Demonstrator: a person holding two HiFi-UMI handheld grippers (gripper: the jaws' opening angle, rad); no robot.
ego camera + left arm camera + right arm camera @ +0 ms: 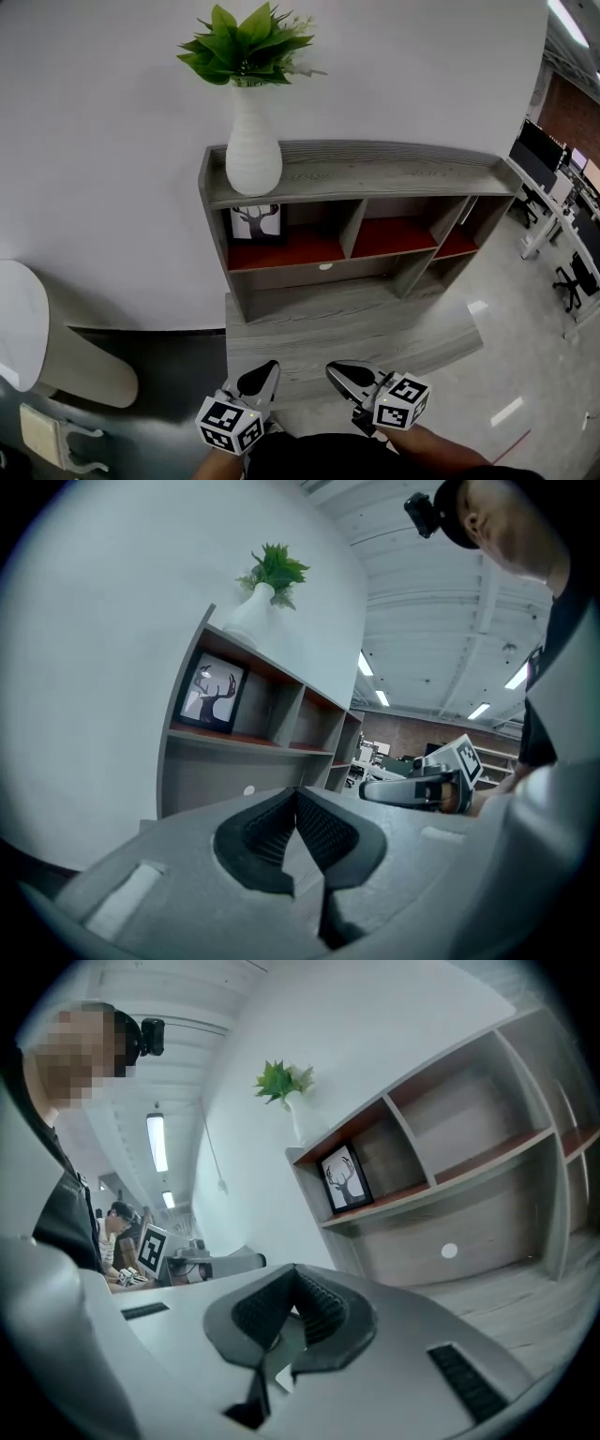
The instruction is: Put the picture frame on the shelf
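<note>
Left gripper [296,803] and right gripper [294,1281] closed, empty, one picture frame [256,222] on one shelf [375,173]

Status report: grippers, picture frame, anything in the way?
Left gripper shut, empty. Right gripper shut, empty. Picture frame standing in shelf's left compartment, below the vase. Nothing in the way.

Open-plan office showing: desks [548,220] carrying monitors [539,150] lining right side, wheeled chair [572,278] standing beside them, strip lights [157,1143] glowing overhead, person [120,1227] sitting in background, brick wall [577,117] running behind. Shelf [375,173] standing against white wall [112,141].
</note>
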